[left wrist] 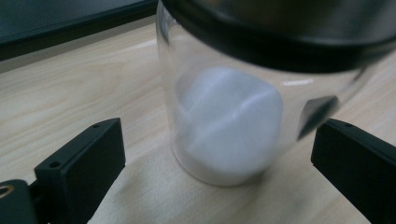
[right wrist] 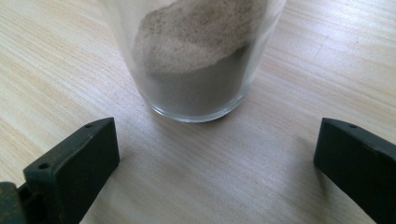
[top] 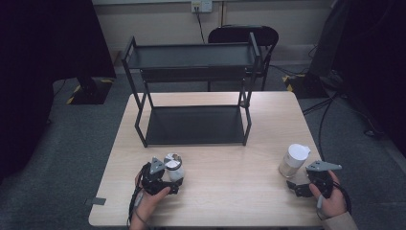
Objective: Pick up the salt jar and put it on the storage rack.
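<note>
Two hands enter the high view from the bottom edge, each holding a gripper over the wooden table (top: 215, 201). At the near left, the left gripper (top: 165, 178) sits against a small glass jar with white contents (top: 174, 166). At the near right, the right gripper (top: 298, 188) lies just short of a white-lidded jar (top: 293, 161). A black two-tier shelf rack (top: 191, 96) stands at the far side.

Black jaws stand spread in the left gripper view, the white-filled jar (left wrist: 229, 126) between them, untouched, under its dark lid (left wrist: 289, 32).

Spread jaws also frame the right gripper view; the jar of greyish powder (right wrist: 196, 60) stands just ahead of them on the table.
</note>
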{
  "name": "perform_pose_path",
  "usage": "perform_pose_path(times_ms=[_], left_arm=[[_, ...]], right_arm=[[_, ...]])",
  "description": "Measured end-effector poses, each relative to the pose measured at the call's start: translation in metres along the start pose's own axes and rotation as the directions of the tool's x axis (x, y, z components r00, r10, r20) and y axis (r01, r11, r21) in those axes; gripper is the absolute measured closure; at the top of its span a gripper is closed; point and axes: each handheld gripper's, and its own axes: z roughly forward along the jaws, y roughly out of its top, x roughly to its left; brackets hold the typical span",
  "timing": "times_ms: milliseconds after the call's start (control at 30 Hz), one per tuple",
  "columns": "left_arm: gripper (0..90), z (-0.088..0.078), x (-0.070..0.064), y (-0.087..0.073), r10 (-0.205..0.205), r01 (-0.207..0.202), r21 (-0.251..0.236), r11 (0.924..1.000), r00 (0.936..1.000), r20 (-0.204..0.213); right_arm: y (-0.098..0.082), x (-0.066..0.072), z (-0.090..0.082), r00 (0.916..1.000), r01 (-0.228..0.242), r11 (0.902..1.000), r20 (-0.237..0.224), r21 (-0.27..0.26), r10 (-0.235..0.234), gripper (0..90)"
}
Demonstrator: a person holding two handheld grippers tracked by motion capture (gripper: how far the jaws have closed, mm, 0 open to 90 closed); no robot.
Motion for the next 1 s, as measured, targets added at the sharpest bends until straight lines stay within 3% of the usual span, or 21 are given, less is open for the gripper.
perform_pose_path(times_ms=[633,1000], left_arm=[[20.3,0.011,-0.005,0.001,0.015,-0.015,-0.030,0.9994,0.9999,0.008],[29.5,0.013,-0.007,0.001,0.026,-0.027,-0.041,0.9988,0.9996,-0.009]], right_arm=[[0.000,0.000,0.000,1.0000,0.000,1.0000,0.000,0.000,0.000,0.0],[0.000,0.000,0.000,1.0000,0.000,1.0000,0.000,0.000,0.000,0.0]])
